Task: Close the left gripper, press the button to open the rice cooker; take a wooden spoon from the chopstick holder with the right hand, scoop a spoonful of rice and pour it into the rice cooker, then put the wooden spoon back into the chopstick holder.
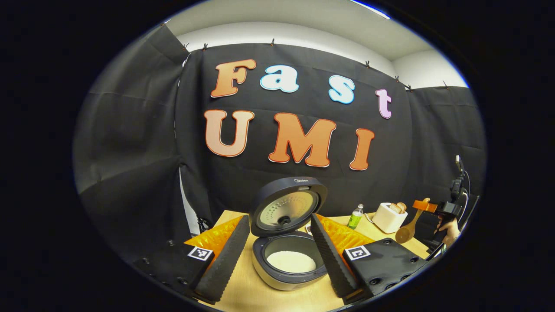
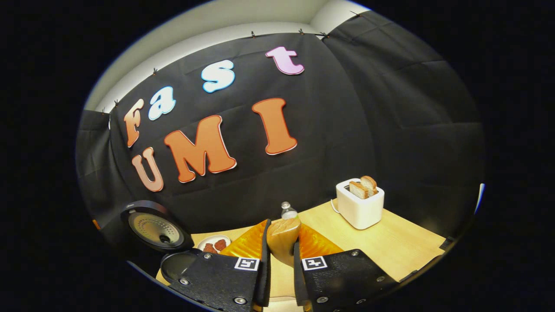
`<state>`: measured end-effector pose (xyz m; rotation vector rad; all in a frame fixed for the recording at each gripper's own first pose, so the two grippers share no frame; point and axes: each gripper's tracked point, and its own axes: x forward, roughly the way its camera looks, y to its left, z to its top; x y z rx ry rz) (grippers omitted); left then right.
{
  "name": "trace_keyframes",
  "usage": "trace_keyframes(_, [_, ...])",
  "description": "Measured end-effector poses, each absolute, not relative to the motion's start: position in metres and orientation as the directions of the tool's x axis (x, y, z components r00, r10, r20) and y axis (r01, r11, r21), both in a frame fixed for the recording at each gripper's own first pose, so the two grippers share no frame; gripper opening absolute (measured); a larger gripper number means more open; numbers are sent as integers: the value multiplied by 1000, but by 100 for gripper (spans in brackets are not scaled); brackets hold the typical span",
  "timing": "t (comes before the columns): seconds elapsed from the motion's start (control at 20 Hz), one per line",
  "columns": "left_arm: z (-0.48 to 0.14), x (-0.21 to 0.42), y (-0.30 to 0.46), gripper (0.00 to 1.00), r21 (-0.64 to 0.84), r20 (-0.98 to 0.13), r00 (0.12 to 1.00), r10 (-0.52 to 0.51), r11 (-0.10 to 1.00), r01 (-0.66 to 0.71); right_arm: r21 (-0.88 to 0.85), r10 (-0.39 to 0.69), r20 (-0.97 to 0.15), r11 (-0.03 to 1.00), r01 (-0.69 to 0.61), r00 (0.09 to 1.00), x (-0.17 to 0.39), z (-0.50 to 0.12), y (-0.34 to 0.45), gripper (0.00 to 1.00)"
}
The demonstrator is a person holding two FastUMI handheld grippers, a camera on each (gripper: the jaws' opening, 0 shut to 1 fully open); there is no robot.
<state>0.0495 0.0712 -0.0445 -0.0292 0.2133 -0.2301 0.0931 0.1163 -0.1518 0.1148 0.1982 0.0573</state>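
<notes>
Spoon (image 2: 282, 242) sits pinched in your right gripper (image 2: 282, 264) jaws; left gripper (image 1: 277, 251) jaws are spread around the open rice cooker (image 1: 289, 255). Keep the bowl level.

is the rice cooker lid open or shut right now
Open. The rice cooker lid stands raised behind the pot, its inner plate facing forward, and white rice shows inside.
</notes>
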Motion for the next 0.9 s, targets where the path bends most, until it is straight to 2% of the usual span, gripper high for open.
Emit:
trace_keyframes(0.6, [-54,25,50,93,-22,-236,965,-114,994,111,214,104,-369,977,-25,924,113,-267,69,22])
trace_keyframes(0.9, [-48,17,38,93,12,-221,973,-71,997,75,302,142,-400,953,-17,906,117,-294,56,22])
